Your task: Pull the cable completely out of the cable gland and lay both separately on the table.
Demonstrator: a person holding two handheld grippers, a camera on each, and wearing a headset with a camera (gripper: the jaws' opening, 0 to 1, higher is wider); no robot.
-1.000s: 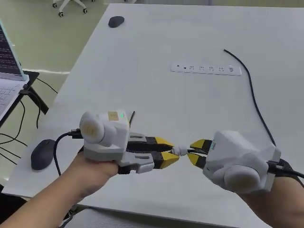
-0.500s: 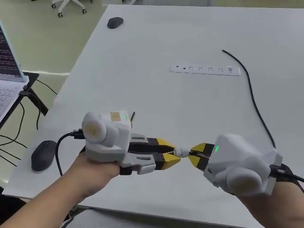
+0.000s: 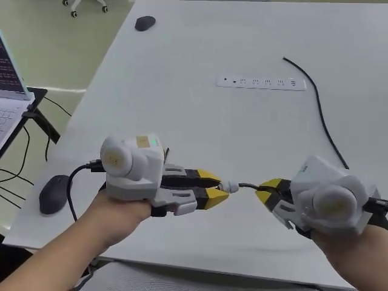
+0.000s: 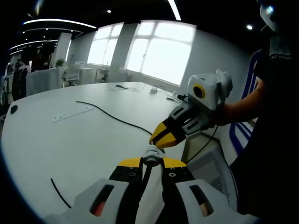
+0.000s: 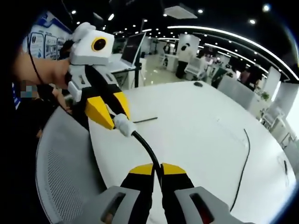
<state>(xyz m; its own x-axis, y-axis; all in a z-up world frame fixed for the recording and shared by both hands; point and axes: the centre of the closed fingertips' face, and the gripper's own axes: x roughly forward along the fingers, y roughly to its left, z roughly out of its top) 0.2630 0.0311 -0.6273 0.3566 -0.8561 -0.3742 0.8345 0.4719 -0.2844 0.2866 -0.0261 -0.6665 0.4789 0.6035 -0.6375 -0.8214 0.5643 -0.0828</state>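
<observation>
Table (image 3: 182,109) white, power strip (image 3: 260,82) on it | left claw (image 3: 219,189) pinches cable gland (image 5: 122,123) | right claw (image 3: 265,190) pinches cable (image 5: 147,149)

left claw (image 3: 219,189) and right claw (image 3: 267,189): rounded white-grey housings, black jaws tipped yellow. black lead (image 3: 76,176) plugs into the left housing, lower left.

White table (image 3: 182,103): power strip (image 3: 262,82), mouse (image 3: 145,23), cord (image 3: 321,118)
</observation>
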